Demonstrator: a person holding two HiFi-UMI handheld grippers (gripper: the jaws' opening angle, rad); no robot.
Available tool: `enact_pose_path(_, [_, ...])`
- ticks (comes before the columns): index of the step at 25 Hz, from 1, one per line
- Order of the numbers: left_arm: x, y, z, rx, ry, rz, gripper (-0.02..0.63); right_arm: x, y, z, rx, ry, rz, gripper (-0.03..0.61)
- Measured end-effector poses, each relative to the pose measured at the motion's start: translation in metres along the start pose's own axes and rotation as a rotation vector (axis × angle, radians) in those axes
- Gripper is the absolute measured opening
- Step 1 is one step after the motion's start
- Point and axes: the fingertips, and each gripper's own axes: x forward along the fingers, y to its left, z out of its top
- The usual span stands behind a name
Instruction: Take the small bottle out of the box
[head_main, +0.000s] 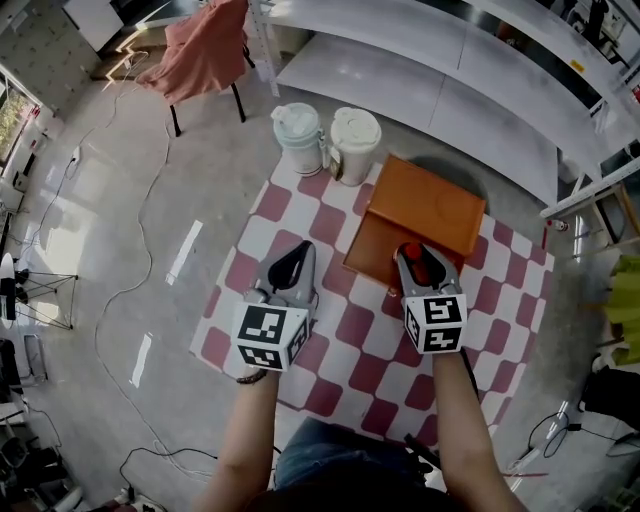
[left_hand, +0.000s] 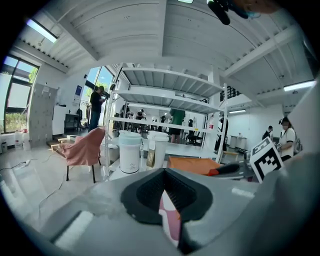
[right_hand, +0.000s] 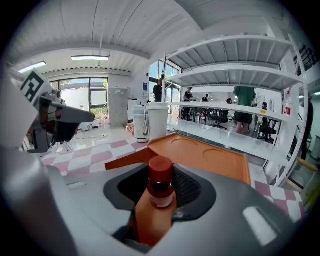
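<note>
1. The small bottle (right_hand: 156, 200), orange with a red cap, has not left the box (head_main: 365, 250). It sits at the near edge of the open base, and the lid (head_main: 432, 205) leans away to the far side, so the way in from the near side is free.
2. The right tongs (head_main: 421, 262) are released. The jaws are spread wide, one on each side of the bottle, and do not appear to press on it, which looks like lining up for a grasp rather than carrying.
3. The left tongs (head_main: 294, 265) are clenched on nothing, with only a sliver of the checked mat (head_main: 340, 330) showing between them. They hover left of the box, apart from it, probably to stay out of the way.
4. Two white jugs (head_main: 298, 138) stand beyond the box, clear of the lifting path.
5. Judged from this, closing on the bottle and lifting it out remain.
</note>
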Motion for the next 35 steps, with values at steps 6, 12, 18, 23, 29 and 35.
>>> enact_pose_path(6, [0.006, 0.009, -0.003, -0.016, 0.008, -0.002, 0.000, 0.001, -0.001, 0.000, -0.018, -0.008, -0.008, 0.140])
enact_pose_path(12, [0.005, 0.004, -0.001, -0.013, -0.003, -0.020, 0.000, -0.005, -0.001, 0.009, -0.016, -0.024, -0.018, 0.140])
enact_pose_path(18, [-0.003, -0.007, 0.009, 0.001, -0.025, -0.023, 0.000, -0.025, 0.000, 0.031, -0.017, -0.072, -0.002, 0.140])
enact_pose_path(23, [-0.010, -0.016, 0.022, 0.015, -0.060, -0.023, 0.000, -0.041, 0.001, 0.047, -0.017, -0.113, 0.004, 0.140])
enact_pose_path(29, [-0.028, -0.040, 0.042, 0.045, -0.110, -0.048, 0.000, -0.078, 0.005, 0.068, -0.039, -0.177, -0.003, 0.140])
enact_pose_path(35, [-0.062, -0.072, 0.063, 0.084, -0.162, -0.067, 0.000, -0.133, 0.011, 0.080, -0.032, -0.233, -0.024, 0.140])
